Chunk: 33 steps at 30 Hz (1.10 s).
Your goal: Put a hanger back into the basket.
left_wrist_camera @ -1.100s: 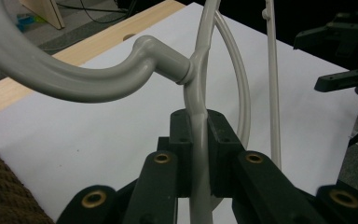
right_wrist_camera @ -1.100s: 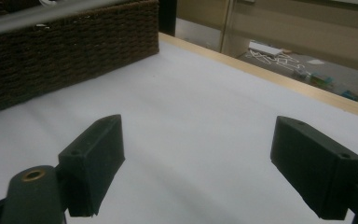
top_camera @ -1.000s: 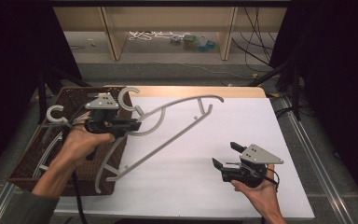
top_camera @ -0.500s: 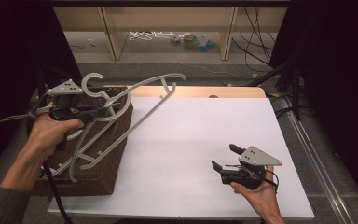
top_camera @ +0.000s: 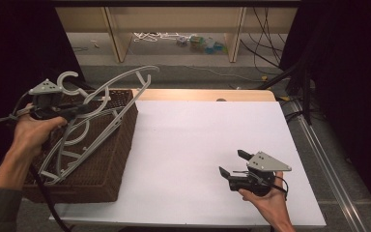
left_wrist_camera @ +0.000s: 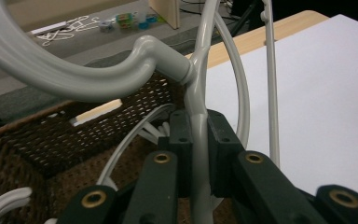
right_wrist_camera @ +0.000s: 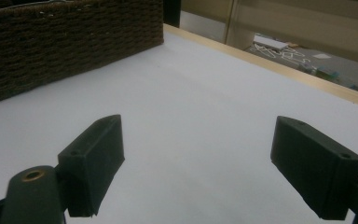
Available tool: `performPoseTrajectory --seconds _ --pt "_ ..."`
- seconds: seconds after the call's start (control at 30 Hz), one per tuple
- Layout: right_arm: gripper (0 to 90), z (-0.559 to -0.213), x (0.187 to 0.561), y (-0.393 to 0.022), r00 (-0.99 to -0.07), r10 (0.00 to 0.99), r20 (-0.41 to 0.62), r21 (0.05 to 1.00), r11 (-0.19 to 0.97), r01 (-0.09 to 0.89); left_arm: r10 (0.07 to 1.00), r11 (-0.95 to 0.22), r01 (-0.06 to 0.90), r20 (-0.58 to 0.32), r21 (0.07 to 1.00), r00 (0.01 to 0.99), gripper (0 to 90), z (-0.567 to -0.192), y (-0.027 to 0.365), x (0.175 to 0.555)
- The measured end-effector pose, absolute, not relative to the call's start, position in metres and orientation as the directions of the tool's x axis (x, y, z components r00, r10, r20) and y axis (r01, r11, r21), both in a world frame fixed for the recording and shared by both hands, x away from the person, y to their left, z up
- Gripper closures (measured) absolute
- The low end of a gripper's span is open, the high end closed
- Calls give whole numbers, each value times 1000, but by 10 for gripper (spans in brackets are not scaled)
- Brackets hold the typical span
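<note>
no readable text, labels or signs

The grey plastic hanger (top_camera: 107, 104) hangs tilted in the air over the brown woven basket (top_camera: 108, 169) at about 9 o'clock on the desk (top_camera: 212, 145). Its hook (top_camera: 68, 79) curls up at the 10 o'clock end, and its curved arms run from 1 o'clock down toward 7 o'clock above the basket's opening. Its neck (left_wrist_camera: 199, 135), just below the hook, is clamped between the black pads of the left tool (left_wrist_camera: 199, 140). More pale hangers (left_wrist_camera: 2, 200) lie inside the basket.
</note>
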State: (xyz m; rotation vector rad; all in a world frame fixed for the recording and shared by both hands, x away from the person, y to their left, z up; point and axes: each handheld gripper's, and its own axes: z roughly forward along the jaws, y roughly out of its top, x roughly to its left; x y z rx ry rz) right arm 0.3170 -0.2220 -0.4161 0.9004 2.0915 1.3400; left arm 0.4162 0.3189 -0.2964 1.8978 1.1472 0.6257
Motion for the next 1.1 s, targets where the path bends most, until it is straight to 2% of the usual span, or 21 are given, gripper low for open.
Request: performPoseTrajectory --seconds 0.53,1.1 --pt "181 -417 317 -221 -663 746 -59 913 309 267 920 -236 494 28 837 391 824 -322 361 418" --pt "180 -418 318 -220 -668 743 -52 910 311 275 915 -294 516 81 804 395 824 -353 391 407"
